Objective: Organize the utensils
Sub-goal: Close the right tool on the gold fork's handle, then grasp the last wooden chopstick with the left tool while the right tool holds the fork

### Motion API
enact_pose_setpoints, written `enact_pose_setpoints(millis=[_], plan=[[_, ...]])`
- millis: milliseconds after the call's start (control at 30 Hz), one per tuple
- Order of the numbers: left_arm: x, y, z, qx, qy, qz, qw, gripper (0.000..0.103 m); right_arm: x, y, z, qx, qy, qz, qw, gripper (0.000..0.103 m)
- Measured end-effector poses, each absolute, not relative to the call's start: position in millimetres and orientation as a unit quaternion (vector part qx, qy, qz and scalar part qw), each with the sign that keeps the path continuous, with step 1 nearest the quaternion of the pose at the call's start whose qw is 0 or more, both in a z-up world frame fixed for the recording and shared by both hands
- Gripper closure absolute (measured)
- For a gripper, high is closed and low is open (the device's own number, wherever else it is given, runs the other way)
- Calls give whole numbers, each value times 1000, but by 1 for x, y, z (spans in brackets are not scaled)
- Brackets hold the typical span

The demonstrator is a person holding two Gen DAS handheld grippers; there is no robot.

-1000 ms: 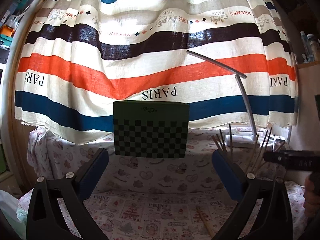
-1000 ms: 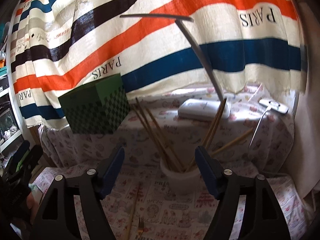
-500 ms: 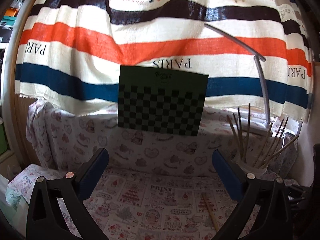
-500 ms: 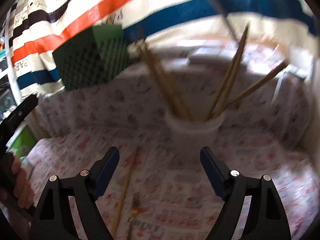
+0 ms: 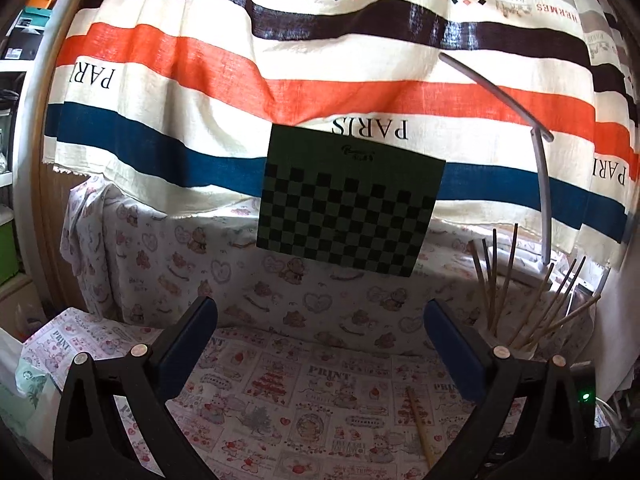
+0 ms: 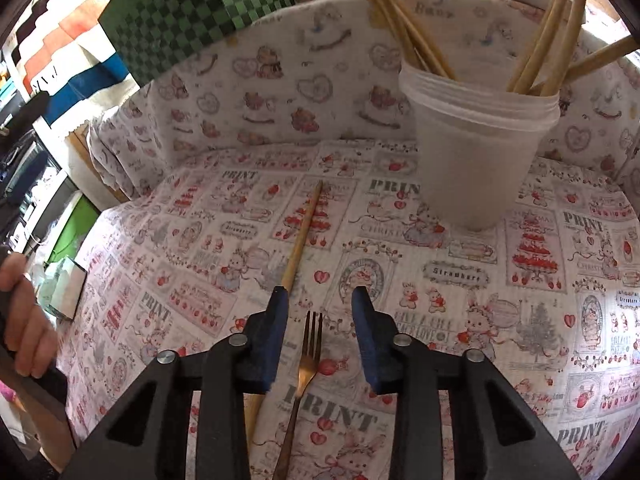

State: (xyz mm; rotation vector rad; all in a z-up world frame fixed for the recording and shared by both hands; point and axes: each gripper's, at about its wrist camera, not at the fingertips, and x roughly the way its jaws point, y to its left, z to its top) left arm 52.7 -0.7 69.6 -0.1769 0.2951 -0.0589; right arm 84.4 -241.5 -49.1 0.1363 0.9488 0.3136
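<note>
A copper-coloured fork (image 6: 310, 344) lies on the printed tablecloth (image 6: 460, 280), tines pointing away. My right gripper (image 6: 320, 300) hangs low over it, one jaw on each side of the tines. The jaws are closing and the pads are not touching the fork. A single wooden chopstick (image 6: 300, 240) lies beside the fork and runs under the left finger (image 6: 276, 332). A white plastic cup (image 6: 476, 152) holding several chopsticks stands further back on the right. My left gripper (image 5: 320, 320) is wide open and holds nothing. The chopstick (image 5: 420, 428) lies below its right finger.
A green checkered box (image 5: 348, 204) stands on the raised ledge at the back, with a grey desk lamp (image 5: 540, 184) to its right. A striped cloth hangs behind them. A person's hand (image 6: 24, 312) is at the left edge. Shelves and clutter lie beyond the table's left side.
The right gripper tipped downward and sank toward the cloth, and its jaws narrowed around the fork. The left gripper stayed open and its view shifted slightly, bringing more of the tablecloth into sight.
</note>
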Motion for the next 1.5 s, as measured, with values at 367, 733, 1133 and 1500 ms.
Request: enact_pose_setpoints(millis=[367, 733, 1133, 1500], plan=[[58, -2, 66, -75, 154, -16, 985, 1, 87, -233, -58, 43, 468, 146, 871, 93], [87, -28, 41, -27, 251, -54, 966, 1, 78, -239, -34, 45, 423, 146, 893, 93], [159, -107, -14, -19, 476, -155, 865, 49, 59, -283, 16, 92, 308, 102, 941, 100], [188, -143, -43, 16, 516, -121, 848, 84, 46, -301, 35, 84, 266, 65, 958, 100]])
